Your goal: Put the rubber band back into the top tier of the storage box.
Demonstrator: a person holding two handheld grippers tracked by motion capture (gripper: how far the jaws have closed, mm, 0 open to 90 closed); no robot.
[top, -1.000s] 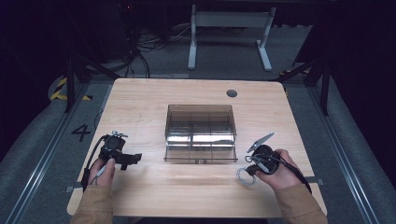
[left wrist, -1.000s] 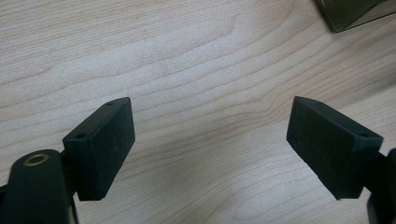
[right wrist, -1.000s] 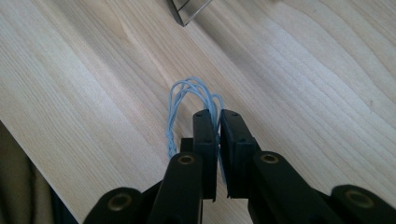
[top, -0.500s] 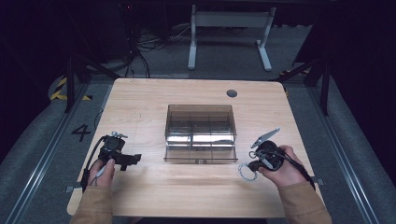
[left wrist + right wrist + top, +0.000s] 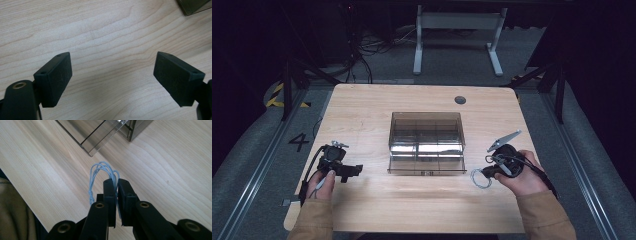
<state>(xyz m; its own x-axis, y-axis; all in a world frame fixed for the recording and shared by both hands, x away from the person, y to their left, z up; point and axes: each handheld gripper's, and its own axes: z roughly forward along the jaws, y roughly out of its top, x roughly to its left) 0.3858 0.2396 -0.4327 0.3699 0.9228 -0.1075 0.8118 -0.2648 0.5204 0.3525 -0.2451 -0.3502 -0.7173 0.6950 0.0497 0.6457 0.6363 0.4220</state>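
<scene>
The right gripper (image 5: 116,185) pinches a loop of pale blue string (image 5: 102,173) tight between its jaws, just beside the clear divided box (image 5: 427,142). The left gripper (image 5: 112,75) is wide open over bare wooden table (image 5: 105,32), holding nothing.

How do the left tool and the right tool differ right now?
The left tool is open, jaws wide apart with bare table between them; the right tool is shut on a looped pale blue string. The left holds nothing; the right carries the string. Both sit near the clear divided box.
</scene>
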